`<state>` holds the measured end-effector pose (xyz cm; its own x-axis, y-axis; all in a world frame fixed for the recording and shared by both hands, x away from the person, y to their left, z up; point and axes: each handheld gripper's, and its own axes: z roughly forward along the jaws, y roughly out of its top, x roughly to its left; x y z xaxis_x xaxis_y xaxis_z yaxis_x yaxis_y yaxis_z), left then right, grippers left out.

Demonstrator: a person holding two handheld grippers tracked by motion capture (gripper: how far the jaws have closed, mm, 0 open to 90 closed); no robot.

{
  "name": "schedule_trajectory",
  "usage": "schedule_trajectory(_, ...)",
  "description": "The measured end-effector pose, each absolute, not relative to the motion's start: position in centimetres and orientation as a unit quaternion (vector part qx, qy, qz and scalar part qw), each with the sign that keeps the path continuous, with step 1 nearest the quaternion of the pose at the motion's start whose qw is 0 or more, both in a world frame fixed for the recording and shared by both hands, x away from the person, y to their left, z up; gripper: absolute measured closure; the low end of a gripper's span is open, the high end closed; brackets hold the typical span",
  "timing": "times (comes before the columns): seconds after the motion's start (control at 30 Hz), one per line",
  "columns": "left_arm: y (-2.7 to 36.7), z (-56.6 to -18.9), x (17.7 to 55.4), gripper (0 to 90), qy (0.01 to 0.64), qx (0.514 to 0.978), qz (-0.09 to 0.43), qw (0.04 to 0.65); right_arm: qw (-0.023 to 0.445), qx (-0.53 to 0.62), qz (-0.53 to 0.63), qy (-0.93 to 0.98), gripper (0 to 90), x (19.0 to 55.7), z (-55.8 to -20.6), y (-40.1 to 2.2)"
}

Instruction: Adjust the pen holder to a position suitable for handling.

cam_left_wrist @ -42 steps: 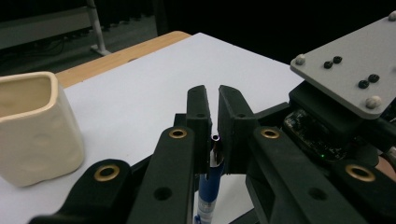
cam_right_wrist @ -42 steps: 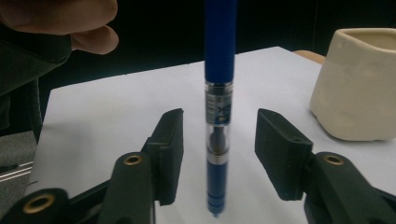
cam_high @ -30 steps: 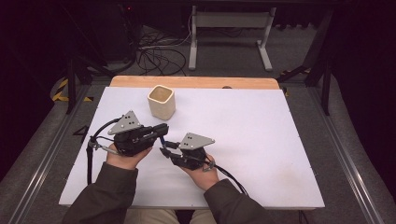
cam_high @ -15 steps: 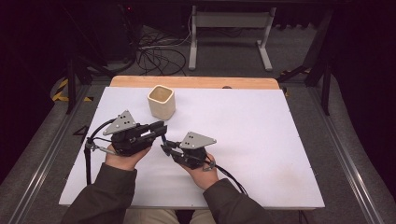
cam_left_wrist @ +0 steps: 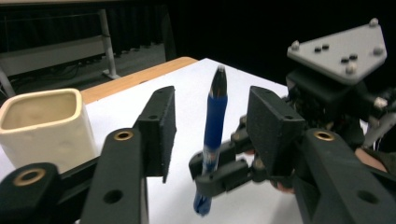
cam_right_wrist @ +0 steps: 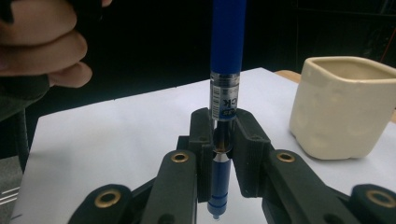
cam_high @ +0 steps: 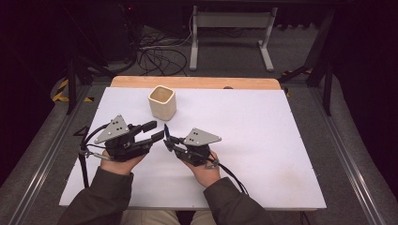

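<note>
now the right gripper (cam_high: 168, 140) pinches a blue pen (cam_right_wrist: 225, 70) upright; the left gripper (cam_high: 155, 131), jaws just opening, stands spread around it without touching. handover looks done. next: carry it toward twelve o'clock, into the cream cup (cam_high: 162, 102).

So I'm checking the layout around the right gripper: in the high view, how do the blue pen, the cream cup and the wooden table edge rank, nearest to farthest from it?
1. Blue pen: clamped upright in the right gripper, at its tips.
2. Cream cup: just beyond, slightly to the left.
3. Wooden table edge: farthest, along the far side behind the cup.
</note>
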<state>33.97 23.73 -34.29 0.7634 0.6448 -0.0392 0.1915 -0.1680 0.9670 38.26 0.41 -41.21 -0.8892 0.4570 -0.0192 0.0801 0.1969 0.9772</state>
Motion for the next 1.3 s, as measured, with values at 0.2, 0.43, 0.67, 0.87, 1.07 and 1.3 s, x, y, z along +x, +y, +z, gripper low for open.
schedule_trajectory(0.2,24.4,-34.8,33.8,48.4,0.286,0.740,0.200,0.575,0.159,0.181,0.613,0.753,79.8,38.5,-40.8,0.1)
schedule_trajectory(0.43,25.1,-35.4,33.6,45.8,0.282,0.739,0.201,0.578,0.166,0.185,0.615,0.748,79.8,38.8,-40.5,-0.1)
schedule_trajectory(0.67,25.4,-35.7,33.5,39.2,0.284,0.737,0.201,0.579,0.176,0.190,0.623,0.738,79.7,39.1,-39.5,-0.5)
schedule_trajectory(0.87,25.6,-35.7,33.5,32.9,0.290,0.732,0.214,0.579,0.181,0.191,0.627,0.733,79.7,39.3,-38.8,-0.8)
schedule_trajectory(1.07,25.9,-35.9,33.6,28.4,0.295,0.730,0.216,0.577,0.185,0.192,0.631,0.728,79.7,39.7,-38.1,-0.8)
schedule_trajectory(1.3,26.3,-36.1,33.7,25.8,0.301,0.729,0.220,0.575,0.188,0.192,0.632,0.727,79.7,40.4,-37.5,-0.5)
